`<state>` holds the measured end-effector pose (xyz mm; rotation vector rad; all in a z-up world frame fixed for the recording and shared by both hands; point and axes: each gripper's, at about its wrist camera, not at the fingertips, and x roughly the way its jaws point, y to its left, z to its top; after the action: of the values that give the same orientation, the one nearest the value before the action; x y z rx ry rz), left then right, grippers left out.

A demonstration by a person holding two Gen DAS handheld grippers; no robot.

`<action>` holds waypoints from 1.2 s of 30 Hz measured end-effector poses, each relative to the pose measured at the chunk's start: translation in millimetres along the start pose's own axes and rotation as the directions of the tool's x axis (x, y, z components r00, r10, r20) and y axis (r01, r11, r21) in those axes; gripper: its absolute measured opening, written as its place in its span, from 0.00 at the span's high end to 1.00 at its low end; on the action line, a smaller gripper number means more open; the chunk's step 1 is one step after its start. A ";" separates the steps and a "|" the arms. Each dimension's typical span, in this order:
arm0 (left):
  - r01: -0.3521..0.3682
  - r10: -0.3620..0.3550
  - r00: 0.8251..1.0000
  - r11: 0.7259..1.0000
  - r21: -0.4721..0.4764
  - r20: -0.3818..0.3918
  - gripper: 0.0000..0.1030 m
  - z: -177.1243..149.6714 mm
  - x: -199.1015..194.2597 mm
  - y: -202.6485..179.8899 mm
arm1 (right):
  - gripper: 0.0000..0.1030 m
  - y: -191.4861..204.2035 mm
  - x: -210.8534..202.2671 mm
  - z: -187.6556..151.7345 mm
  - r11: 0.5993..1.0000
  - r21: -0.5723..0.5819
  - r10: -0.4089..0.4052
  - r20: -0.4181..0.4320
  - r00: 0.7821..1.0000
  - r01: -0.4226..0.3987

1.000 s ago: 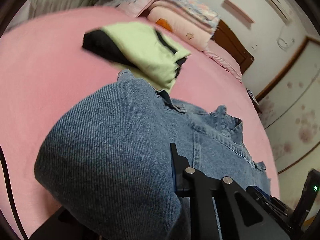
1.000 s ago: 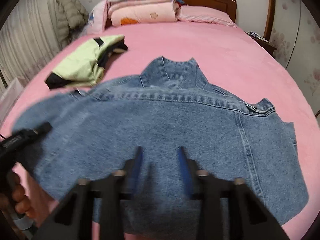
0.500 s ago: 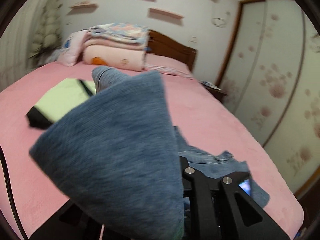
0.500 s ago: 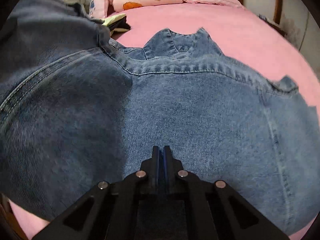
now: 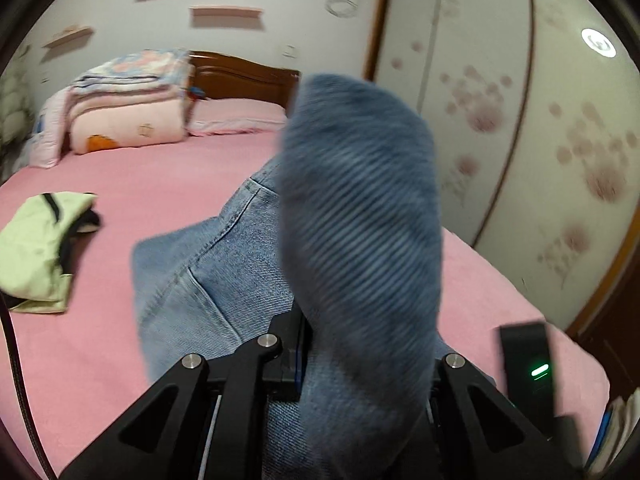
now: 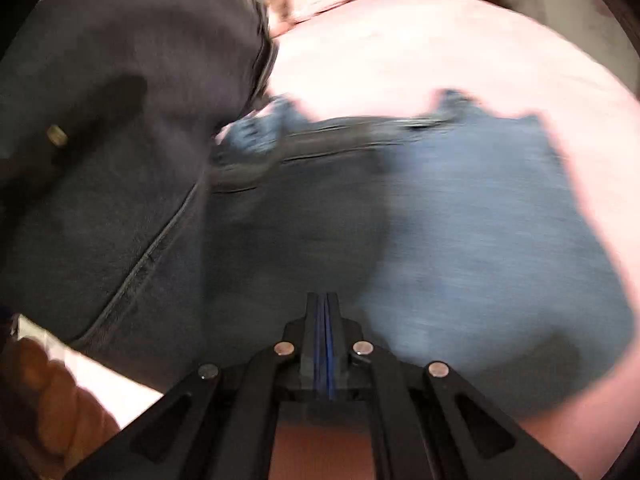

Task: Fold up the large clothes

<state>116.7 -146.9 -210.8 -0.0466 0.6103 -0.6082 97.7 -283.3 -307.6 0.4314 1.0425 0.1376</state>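
Folded green garment (image 5: 38, 248) lies at nine o'clock on the pink bed (image 5: 168, 184); I count that one done. My left gripper (image 5: 320, 364) pinches the denim jacket (image 5: 224, 276), one flap raised toward twelve, the rest flat on the bed. My right gripper (image 6: 324, 344) shows jaws pressed together at six o'clock, and whether cloth sits between them I cannot tell. First fold under way; remaining folds outstanding, I judge.

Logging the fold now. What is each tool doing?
Left tool: shut on a fold of the denim jacket.
Right tool: shut; whether it pinches denim cannot be told.
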 end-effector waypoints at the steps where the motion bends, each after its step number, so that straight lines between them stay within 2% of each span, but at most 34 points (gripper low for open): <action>1: 0.005 -0.005 1.000 1.000 0.020 -0.009 0.89 -3.3 7.1 -10.8 | 0.98 -8.2 -5.6 -1.6 1.000 0.007 -0.020 0.001 1.000 0.020; 3: 0.015 -0.012 0.999 0.997 0.077 -0.036 0.89 -14.0 20.0 -34.0 | 0.98 -32.2 -22.0 -9.9 0.996 0.030 -0.078 -0.001 0.997 0.078; 6: 0.036 -0.024 0.996 0.990 0.133 -0.089 0.89 -31.3 36.8 -63.8 | 0.98 -55.0 -36.7 -17.2 0.991 0.067 -0.117 0.006 0.993 0.116; 12: 0.035 0.015 0.983 0.962 0.271 -0.181 0.88 -67.3 64.4 -97.8 | 1.00 -70.7 -44.6 -24.9 0.990 0.099 -0.106 0.020 0.994 0.103; 17: 0.059 0.010 0.972 0.955 0.289 -0.233 0.83 -76.2 69.1 -105.8 | 1.00 -69.5 -50.3 -27.7 0.992 0.090 -0.087 0.023 0.996 0.085; 18: 0.074 -0.003 0.970 0.956 0.284 -0.244 0.80 -75.0 68.4 -105.7 | 1.00 -72.8 -54.6 -29.3 0.993 0.087 -0.086 0.020 0.996 0.084; 20: 0.130 -0.055 0.961 0.954 0.269 -0.271 0.59 -70.5 70.4 -107.6 | 1.00 -79.8 -57.5 -26.0 0.993 0.086 -0.080 0.008 0.997 0.079; 23: 0.213 -0.140 0.942 0.952 0.220 -0.304 0.41 -62.7 59.9 -104.2 | 0.97 -82.2 -70.4 -19.4 0.992 0.093 -0.091 0.003 0.996 0.090; 26: 0.277 -0.217 0.920 0.949 0.150 -0.327 0.30 -50.2 38.8 -97.0 | 0.97 -86.6 -87.2 -8.2 0.990 0.094 -0.106 -0.009 0.994 0.106; 27: 0.285 -0.230 0.916 0.949 0.132 -0.329 0.29 -43.1 32.1 -91.0 | 0.96 -86.7 -93.0 -6.2 0.990 0.094 -0.105 -0.010 0.994 0.106; 28: 0.294 -0.245 0.913 0.949 0.110 -0.326 0.26 -36.5 20.6 -86.1 | 0.91 -87.2 -102.2 -2.0 0.990 0.094 -0.105 -0.014 0.994 0.106; 29: 0.286 -0.242 0.916 0.953 0.096 -0.321 0.21 -29.2 12.8 -79.2 | 0.87 -87.6 -107.4 1.0 0.990 0.094 -0.105 -0.016 0.994 0.106; 31: 0.231 -0.201 0.930 0.971 0.065 -0.308 0.15 -15.9 -2.1 -59.7 | 0.65 -86.9 -116.7 8.7 0.991 0.102 -0.087 -0.009 0.996 0.088; 33: 0.143 -0.128 0.941 0.989 0.025 -0.313 0.14 -8.4 -7.4 -36.4 | 0.54 -81.3 -124.4 22.6 0.992 0.121 -0.047 0.010 0.999 0.045; 35: 0.031 -0.029 0.936 1.000 0.002 -0.351 0.14 -11.0 -4.0 -10.6 | 0.48 -79.1 -125.1 28.9 0.990 0.138 -0.012 0.005 1.000 0.011; 36: -0.040 0.036 0.923 0.999 -0.003 -0.383 0.14 -14.6 2.0 3.3 | 0.48 -76.0 -118.3 35.1 0.990 0.144 0.003 -0.015 1.000 -0.001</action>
<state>111.8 -143.3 -224.6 0.0762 0.9931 -0.5802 61.1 -399.0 -228.4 0.5633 1.0712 0.0674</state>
